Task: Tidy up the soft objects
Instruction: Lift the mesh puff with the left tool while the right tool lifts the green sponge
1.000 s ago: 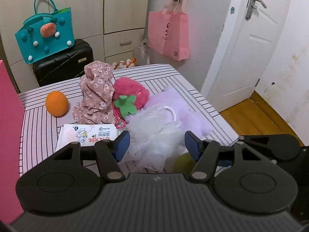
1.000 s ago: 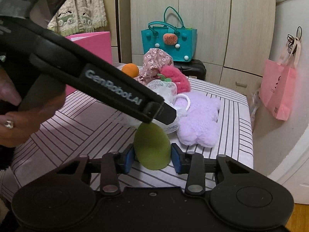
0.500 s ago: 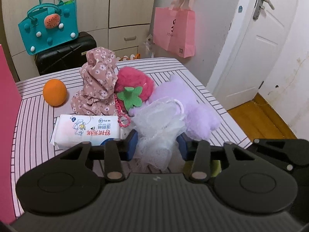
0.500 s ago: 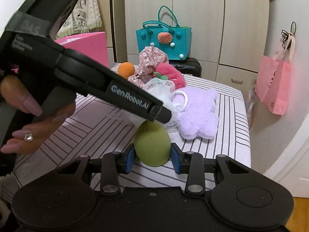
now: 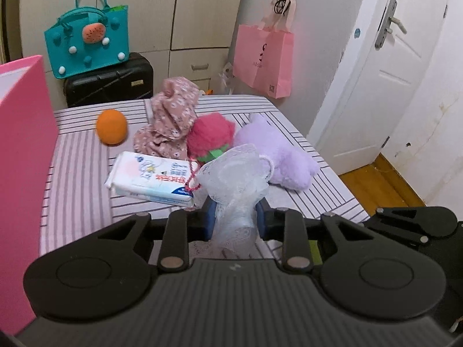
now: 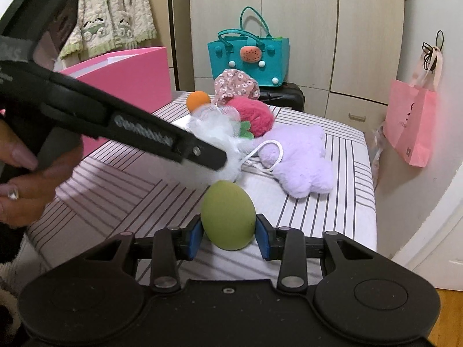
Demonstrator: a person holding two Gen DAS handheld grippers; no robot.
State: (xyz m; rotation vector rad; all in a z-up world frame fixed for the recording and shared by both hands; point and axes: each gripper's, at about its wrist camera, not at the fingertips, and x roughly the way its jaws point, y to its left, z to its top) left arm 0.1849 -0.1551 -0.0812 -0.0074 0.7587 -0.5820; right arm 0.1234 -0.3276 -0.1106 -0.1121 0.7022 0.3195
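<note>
My left gripper (image 5: 235, 219) is shut on a white mesh bath pouf (image 5: 234, 173), its blue pads squeezing the netting just above the striped table (image 5: 75, 173). In the right wrist view that gripper's black finger crosses from the left, with the pouf (image 6: 214, 130) bunched at its tip and a white cord loop trailing. My right gripper (image 6: 228, 235) is shut on a green egg-shaped sponge (image 6: 228, 215) near the table's front edge. Behind the pouf lie a purple plush (image 5: 277, 150), a pink strawberry plush (image 5: 209, 136), a floral cloth (image 5: 170, 118) and an orange ball (image 5: 111, 126).
A pack of wipes (image 5: 147, 176) lies left of the pouf. A tall pink box (image 5: 20, 159) stands at the table's left side. Beyond the table are a teal bag (image 5: 86, 40) on a black suitcase (image 5: 110, 82), a hanging pink paper bag (image 5: 263, 60) and a white door (image 5: 390, 72).
The left jaws have closed onto the mesh pouf. That gripper has moved across the table with the pouf, away from the green sponge. The right gripper has kept still.
</note>
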